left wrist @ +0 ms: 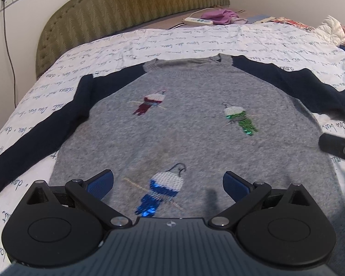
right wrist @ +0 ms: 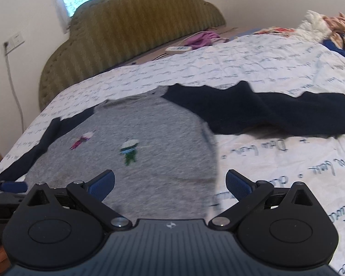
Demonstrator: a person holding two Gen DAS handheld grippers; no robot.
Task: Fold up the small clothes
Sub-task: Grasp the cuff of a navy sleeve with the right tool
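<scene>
Left gripper (left wrist: 168,185): my jaws stand wide apart with nothing between them, hanging over the lower front of the sweater.
Right gripper (right wrist: 170,185): jaws spread wide too, holding nothing; one blue pad sits over the grey knit, the other over the sheet, so I straddle the sweater's right edge.
Sweater (left wrist: 195,133): lies flat and face up on the bed, hem toward me, collar away; grey body, navy sleeves spread out to both sides.
Birds: three on the front. The blue one (left wrist: 163,191) sits between my left jaws, the green one (left wrist: 240,119) and the red one (left wrist: 150,102) lie further up.
Right sleeve (right wrist: 276,112): stretched out sideways over the sheet, rumpled along its top edge.
Sheet (left wrist: 195,43): white with handwriting print, covers the bed under the sweater.
Power strip (left wrist: 197,20): white, on the bed beyond the sheet, just beside a purple cloth (left wrist: 220,16).
Headboard (left wrist: 131,4): olive, quilted, against the wall.
</scene>
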